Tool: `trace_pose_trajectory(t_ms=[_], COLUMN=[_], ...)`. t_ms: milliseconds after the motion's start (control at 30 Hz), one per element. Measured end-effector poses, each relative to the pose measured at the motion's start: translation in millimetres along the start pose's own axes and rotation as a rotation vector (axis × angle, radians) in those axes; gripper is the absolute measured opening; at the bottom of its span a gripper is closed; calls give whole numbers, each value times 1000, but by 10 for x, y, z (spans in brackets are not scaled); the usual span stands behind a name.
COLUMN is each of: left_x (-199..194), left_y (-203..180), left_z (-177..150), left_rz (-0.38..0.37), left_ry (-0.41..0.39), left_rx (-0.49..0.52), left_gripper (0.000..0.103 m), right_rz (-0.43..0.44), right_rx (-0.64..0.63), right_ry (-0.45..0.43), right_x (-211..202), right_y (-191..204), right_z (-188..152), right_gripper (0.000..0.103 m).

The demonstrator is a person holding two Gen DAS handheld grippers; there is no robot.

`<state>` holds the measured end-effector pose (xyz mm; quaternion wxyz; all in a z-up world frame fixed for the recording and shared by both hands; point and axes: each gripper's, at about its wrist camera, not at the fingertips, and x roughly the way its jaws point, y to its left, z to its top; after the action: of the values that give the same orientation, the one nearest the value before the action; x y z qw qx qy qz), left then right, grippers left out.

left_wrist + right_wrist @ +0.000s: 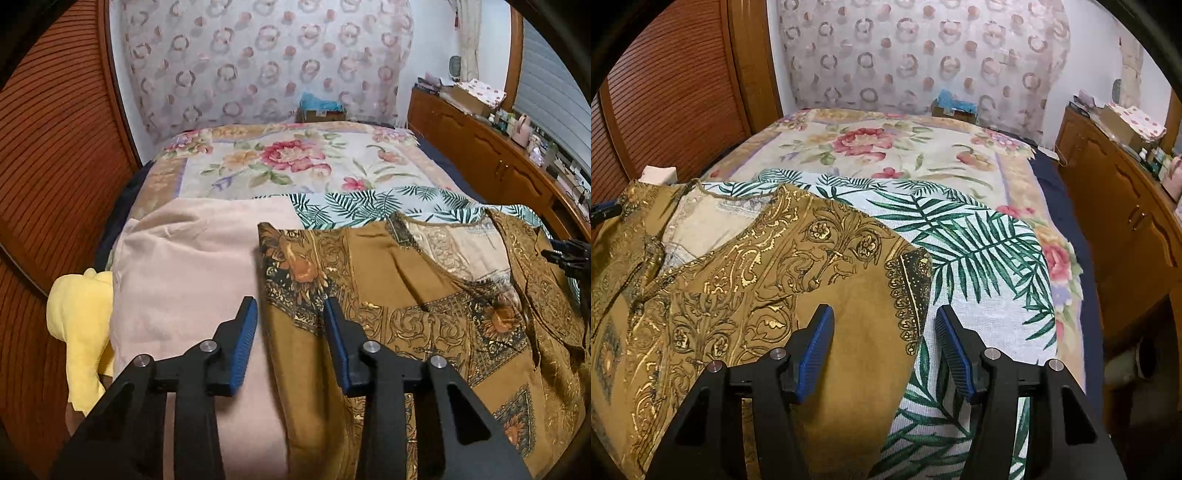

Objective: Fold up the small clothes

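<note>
A mustard-brown top (424,295) with gold and floral print lies spread flat on the bed, neckline toward the far side. My left gripper (291,306) hovers over its left sleeve edge (280,266). The jaws stand apart, with the fabric's edge lying flat below the gap and the blue pads (245,332) not pressing it. My right gripper (885,314) is open above the top's (738,277) right sleeve (871,332), whose patterned cuff (912,295) lies between the fingers. Each view shows the other gripper's tip at its edge, the right one (565,254) and the left one (605,210).
A pink cloth (184,288) lies left of the top, and a yellow cloth (81,325) hangs off the bed's left edge. A palm-leaf cloth (979,258) lies under the top on the floral bedspread (886,147). A wooden cabinet (1126,206) runs along the right, slatted doors (55,166) along the left.
</note>
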<state>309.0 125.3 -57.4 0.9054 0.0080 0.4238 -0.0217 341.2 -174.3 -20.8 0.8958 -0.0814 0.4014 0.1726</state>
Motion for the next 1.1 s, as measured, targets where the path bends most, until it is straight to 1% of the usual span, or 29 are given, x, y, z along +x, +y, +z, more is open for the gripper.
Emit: trace_pose_trajectory(t_ms=[200,233,267,300,333,367,433,533,600,700,867,1000,1033,1067,1100], left_x=[65,55,38,13,-17,-40,-99,-202,-286,-407,-568,-626,-629,-633,-634], left_y=[9,0,-21,-32,-37,-47,-57,-111,-147,-221,-328,-405,-420,-423,-427], left_z=[34,35,39,43,45,50,64,70,73,73,41,27,25,23,18], left_rz=[2,-3,-6,6,11,3,-9,-28,-28,-44,-79,-76,-75,-75,-74], left_ry=[18,14,9,-3,-14,-22,-41,-78,-109,-145,-174,-182,-182,-182,-183], left_rx=[3,9,19,25,30,36,45,59,65,76,95,117,122,123,124], left_gripper=[38,33,22,19,11,8,6,5,4,4,4,4,4,4,4], right_rz=[-3,-1,-1,-1,0,3,14,16,14,11,14,-27,-24,-45,-88], right_rx=[-1,-3,-5,-7,-8,-9,-17,-42,-66,-94,-85,-56,-49,-43,-35], right_ry=[8,10,11,13,15,16,15,17,21,18,-20,-19,-15,-12,-10], right_x=[-1,13,32,28,25,28,23,3,-13,-40,-149,-169,-156,-136,-114], right_y=[-35,-50,-54,-51,-50,-46,-27,28,77,128,145,102,87,72,35], right_z=[24,30,34,32,28,31,36,35,34,21,5,-6,-8,-3,-9], right_gripper=[60,60,60,60,60,59,52,34,14,6,4,6,10,24,42])
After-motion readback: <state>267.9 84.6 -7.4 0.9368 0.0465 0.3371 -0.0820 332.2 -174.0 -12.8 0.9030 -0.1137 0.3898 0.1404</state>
